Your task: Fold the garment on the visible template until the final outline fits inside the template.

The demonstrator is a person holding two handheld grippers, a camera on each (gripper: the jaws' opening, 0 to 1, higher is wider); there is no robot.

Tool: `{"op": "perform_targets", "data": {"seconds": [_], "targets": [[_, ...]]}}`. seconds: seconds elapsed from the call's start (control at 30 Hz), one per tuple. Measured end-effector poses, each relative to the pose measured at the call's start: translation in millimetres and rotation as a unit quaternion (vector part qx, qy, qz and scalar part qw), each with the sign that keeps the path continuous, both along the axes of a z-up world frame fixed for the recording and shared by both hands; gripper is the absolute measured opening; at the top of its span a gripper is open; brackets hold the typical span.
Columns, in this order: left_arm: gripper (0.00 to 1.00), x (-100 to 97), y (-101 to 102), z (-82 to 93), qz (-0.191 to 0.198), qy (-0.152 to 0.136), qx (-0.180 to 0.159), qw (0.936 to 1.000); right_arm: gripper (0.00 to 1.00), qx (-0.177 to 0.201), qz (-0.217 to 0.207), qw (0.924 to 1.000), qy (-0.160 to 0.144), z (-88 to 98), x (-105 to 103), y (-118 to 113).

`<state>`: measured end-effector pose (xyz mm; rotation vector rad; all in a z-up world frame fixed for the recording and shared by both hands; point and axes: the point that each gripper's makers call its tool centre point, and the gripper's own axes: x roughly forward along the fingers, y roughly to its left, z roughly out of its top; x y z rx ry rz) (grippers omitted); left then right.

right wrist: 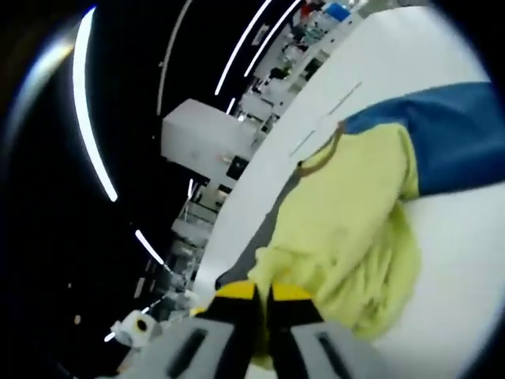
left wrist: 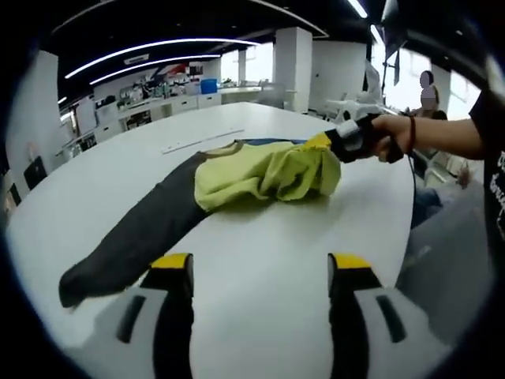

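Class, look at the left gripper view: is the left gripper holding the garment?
No. The left gripper is open over bare table, with the garment lying beyond its fingers.

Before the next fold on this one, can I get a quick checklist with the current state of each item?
1. Right gripper has cloth: ok, its jaws are shut on the yellow-green garment.
2. Left gripper ready to grasp: ok, jaws open and apart from the cloth, over the bare white table.
3. Garment flat: not ok, the yellow-green part is bunched and lifted at the held edge.
4. Dark sleeve laid out: ok, it lies stretched along the table toward the left gripper.
5. Template visible: cannot tell; a blue sheet shows under the garment, its outline hidden.
6. Outline inside template: not ok yet, sleeve unfolded.
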<state>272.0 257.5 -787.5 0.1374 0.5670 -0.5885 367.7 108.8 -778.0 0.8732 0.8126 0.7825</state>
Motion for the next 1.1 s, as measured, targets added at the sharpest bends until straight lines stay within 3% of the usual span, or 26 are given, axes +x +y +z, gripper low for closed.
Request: {"op": "perform_targets", "data": {"seconds": [0.17, 0.27, 0.43, 0.57, 0.63, 0.77, 0.97, 1.1], "targets": [[0.54, 10.3, -16.1, -0.6, -0.006, -0.001, -0.01, 0.9999, 0.0, -0.031, 0.009, 0.9994, -0.012, -5.6, 1.0, -3.6], [0.49, 16.1, -22.5, -1.1, -0.007, 0.001, -0.024, 0.9997, 0.0, -0.068, 0.019, 0.9971, -0.029, -14.8, 4.3, -7.9], [0.45, 26.2, -35.5, 0.4, -0.008, 0.003, -0.037, 0.9993, 0.0, -0.146, 0.041, 0.9869, -0.054, -34.6, 5.6, -19.6], [0.42, 28.4, -48.4, 3.5, -0.015, 0.003, -0.04, 0.9991, 0.0, -0.167, 0.053, 0.9822, -0.067, -39.7, 6.0, -21.2], [0.41, 30.7, -51.9, 5.2, -0.017, 0.004, -0.045, 0.9988, 0.0, -0.185, 0.059, 0.9778, -0.077, -43.3, 7.5, -23.0], [0.35, 34.4, -60.3, 9.5, -0.02, 0.003, -0.057, 0.9982, 0.0, -0.253, 0.077, 0.9586, -0.105, -56.6, 7.0, -28.5], [0.22, 44.6, -72.9, 9.6, -0.014, 0.017, -0.09, 0.9957, 0.0, -0.267, 0.085, 0.9521, -0.122, -58.8, 8.1, -28.4], [0.18, 48.6, -75.9, -5.6, -0.005, 0.045, -0.089, 0.995, 0.0, -0.266, 0.085, 0.9525, -0.122, -59.2, 8.1, -30.5]]}}
